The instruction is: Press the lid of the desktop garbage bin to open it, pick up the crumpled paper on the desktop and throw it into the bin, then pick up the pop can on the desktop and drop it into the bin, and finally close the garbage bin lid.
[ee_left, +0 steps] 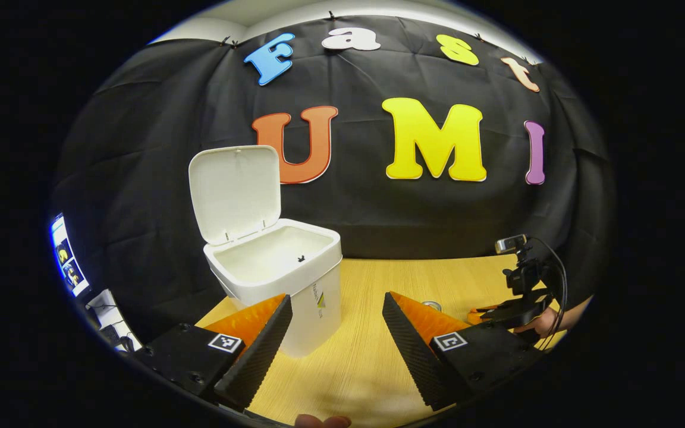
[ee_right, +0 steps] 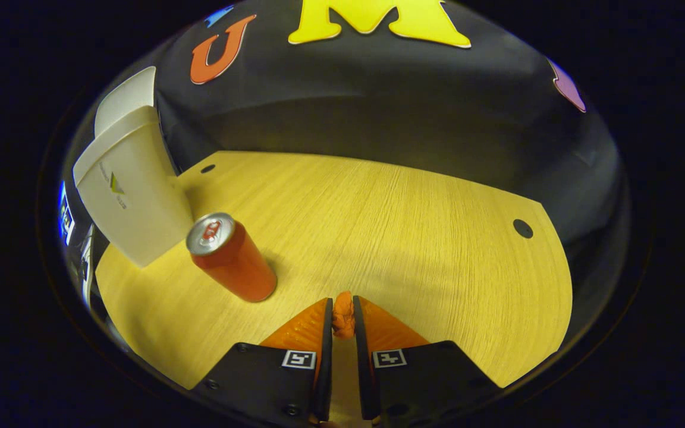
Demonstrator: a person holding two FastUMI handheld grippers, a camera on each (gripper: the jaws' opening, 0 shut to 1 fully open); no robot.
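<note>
1. In the left gripper view, the left gripper (ee_left: pixel 338 333) is hovering over the near part of the wooden table (ee_left: pixel 366 362) with its fingers spread wide and holding nothing.
2. The white garbage bin (ee_left: pixel 277 285) is standing just beyond the left finger, its lid (ee_left: pixel 235 193) tilting up and back, fully open.
3. At the far right, a hand (ee_left: pixel 547 323) is holding the other gripper low over the table.
4. In the right gripper view, the right gripper (ee_right: pixel 343 324) is sitting low with its fingers nearly pressed together, pinching a small crumpled orange piece (ee_right: pixel 343 318) at the tips.
5. The pop can (ee_right: pixel 231 257) is standing upright to the left, just beside the bin's wall.
</note>
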